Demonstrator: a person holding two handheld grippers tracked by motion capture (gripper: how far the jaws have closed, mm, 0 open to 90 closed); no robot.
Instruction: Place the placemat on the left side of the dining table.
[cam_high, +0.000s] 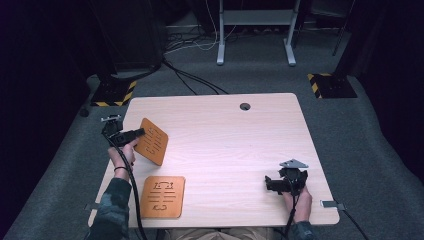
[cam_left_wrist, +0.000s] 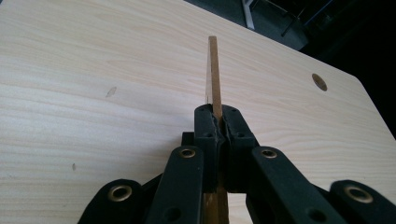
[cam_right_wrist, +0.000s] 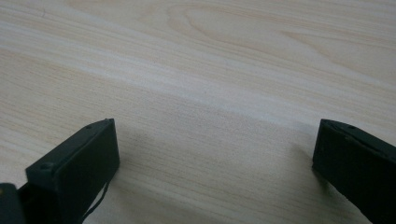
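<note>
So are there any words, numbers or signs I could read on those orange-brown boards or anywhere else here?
Flat board near the table's front edge: cut-out marks like a stylised character, no readable word.
Held board, clamped in the left gripper: cut-out slots and shapes, too small to read.
Yellow-and-black hazard stripes on the stand bases on the floor: a warning pattern, no text.
Table and right gripper: no lettering visible.

You're holding an orange-brown board (cam_high: 152, 141) showing cut-out line patterns; its twin (cam_high: 162, 196) is lying on pale woodgrain table (cam_high: 235, 135).
</note>
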